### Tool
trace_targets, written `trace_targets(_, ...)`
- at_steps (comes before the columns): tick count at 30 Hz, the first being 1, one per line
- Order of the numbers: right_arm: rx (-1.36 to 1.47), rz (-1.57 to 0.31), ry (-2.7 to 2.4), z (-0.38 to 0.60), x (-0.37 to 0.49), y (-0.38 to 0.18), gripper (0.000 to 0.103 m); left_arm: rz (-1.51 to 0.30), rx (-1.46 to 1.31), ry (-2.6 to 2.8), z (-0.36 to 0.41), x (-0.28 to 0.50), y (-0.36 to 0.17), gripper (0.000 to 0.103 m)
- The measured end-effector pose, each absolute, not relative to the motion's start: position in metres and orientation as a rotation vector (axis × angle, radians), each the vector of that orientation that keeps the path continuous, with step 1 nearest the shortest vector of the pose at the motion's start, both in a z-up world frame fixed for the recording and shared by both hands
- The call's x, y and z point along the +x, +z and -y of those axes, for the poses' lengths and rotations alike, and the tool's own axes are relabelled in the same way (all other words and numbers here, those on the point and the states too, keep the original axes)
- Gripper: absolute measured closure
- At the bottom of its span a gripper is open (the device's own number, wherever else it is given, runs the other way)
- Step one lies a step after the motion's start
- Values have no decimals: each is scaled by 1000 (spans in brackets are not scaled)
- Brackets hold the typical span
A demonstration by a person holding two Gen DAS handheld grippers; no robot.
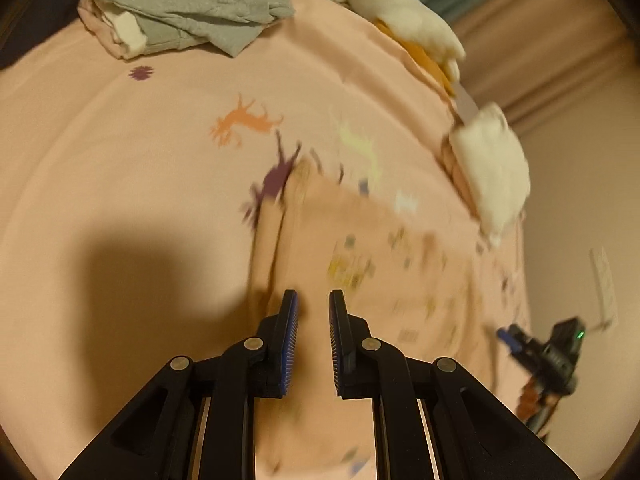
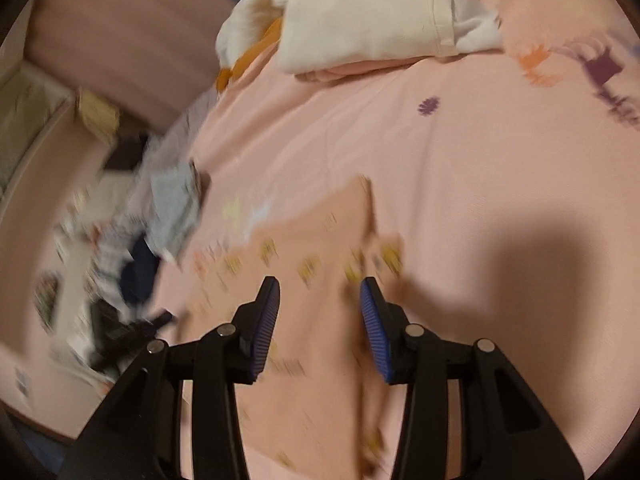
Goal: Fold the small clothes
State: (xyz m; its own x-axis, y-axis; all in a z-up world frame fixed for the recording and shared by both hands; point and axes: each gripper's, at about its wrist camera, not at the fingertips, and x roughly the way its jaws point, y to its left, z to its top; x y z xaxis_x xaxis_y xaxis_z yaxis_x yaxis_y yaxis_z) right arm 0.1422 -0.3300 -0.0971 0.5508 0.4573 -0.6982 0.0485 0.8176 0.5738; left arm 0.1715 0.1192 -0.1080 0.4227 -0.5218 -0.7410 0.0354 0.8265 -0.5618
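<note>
A small pink garment [image 1: 352,248] with tiny yellow and grey prints lies flat on the pink bed sheet [image 1: 120,140]; it also shows in the right wrist view [image 2: 316,248]. My left gripper [image 1: 313,300] is open and empty, just above the garment's near left part. My right gripper [image 2: 319,288] is open and empty over the garment's near edge. The right gripper [image 1: 516,338] also shows at the lower right of the left wrist view. Both views are blurred by motion.
A pile of grey and pink folded clothes [image 1: 188,4] lies at the far left. White folded clothes [image 1: 492,168] [image 2: 360,16] sit along the bed's edge. A heap of blue and checked clothes [image 2: 160,224] lies left of the right gripper. The sheet has animal prints [image 1: 244,120].
</note>
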Motion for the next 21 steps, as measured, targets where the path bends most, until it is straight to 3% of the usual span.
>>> trace_targets(4, 510, -1008, 273, 322, 113, -108, 60, -1113, -515, -358, -130, 147, -121, 92)
trace_targets(8, 491, -1037, 301, 309, 109, -119, 61, -1128, -560, -360, -136, 138, -128, 77)
trace_targets(14, 427, -1054, 319, 288, 102, -121, 74, -1116, -544, -402, -125, 132, -124, 76)
trace_targets(21, 455, -1037, 338, 291, 99, -119, 76, -1158, -511, -441, -120, 136, -132, 76)
